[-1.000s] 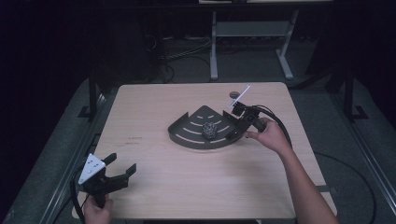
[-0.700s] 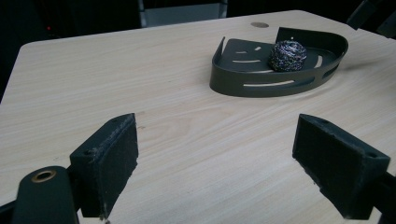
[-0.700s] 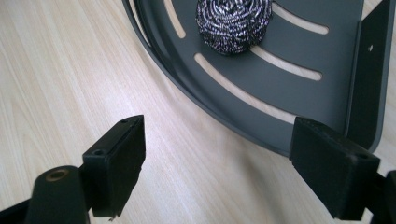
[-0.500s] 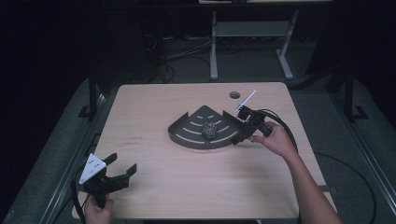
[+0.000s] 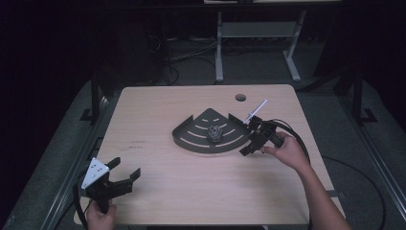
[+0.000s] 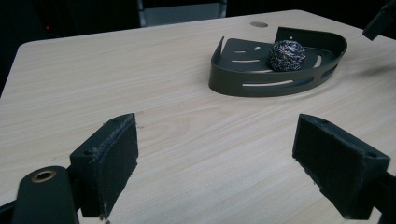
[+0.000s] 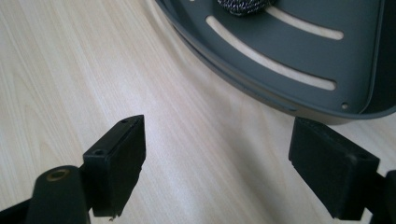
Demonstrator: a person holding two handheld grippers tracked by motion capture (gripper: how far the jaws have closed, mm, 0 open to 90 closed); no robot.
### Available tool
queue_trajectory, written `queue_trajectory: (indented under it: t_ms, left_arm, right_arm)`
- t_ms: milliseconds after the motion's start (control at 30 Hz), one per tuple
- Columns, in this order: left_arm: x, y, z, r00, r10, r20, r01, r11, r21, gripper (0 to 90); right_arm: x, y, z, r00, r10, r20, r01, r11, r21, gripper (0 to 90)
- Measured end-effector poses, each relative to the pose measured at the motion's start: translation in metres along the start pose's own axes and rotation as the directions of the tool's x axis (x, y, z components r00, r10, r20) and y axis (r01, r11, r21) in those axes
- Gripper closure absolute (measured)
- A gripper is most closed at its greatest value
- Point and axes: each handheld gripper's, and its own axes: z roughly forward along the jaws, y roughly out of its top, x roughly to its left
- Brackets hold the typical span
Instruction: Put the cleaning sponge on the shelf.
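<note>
Between the jaws of the right gripper (image 7: 217, 163) we see only bare table; they stand wide apart, holding nothing, just beside the curved rim of the dark tray (image 7: 299, 60). In the high view that gripper (image 5: 250, 144) sits at the tray's right end, tilted down toward the wood, with our right hand (image 5: 287, 151) behind it and a white stick rising from its far side. Our left gripper (image 5: 125, 175) waits at the near left corner, well apart from the tray (image 5: 191, 142), its jaws also spread and empty; our left hand (image 5: 99, 216) grips its handle.

The left gripper view (image 6: 215, 154) gives us the tray (image 6: 261, 84) from the side: a fan-shaped, low-walled shelf of dark matte metal, with long slots cut through floor and wall. The right gripper view brings the slots close and shows a small hole near the rim.

Inside the tray lies one thing, a ball of steel wool (image 6: 286, 54), grey, glinting, tangled; from above it (image 5: 215, 132) rests near the middle, and it (image 7: 243, 6) just peeks in at the top edge of the right gripper view.

The table (image 5: 191, 191) is pale wood grain, smooth, with a round hole (image 5: 240, 97) at its far side.
</note>
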Motion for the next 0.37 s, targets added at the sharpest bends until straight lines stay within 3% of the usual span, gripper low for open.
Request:
queue_trajectory:
  t_ms: [367]
  left_arm:
    - [0.0, 0.0, 0.001, 1.0, 0.001, 0.004, -0.001, 1.0, 0.002, 13.7]
  right_arm:
    - [0.009, -0.023, 0.001, 1.0, -0.003, 0.007, 0.003, 1.0, -0.005, 18.3]
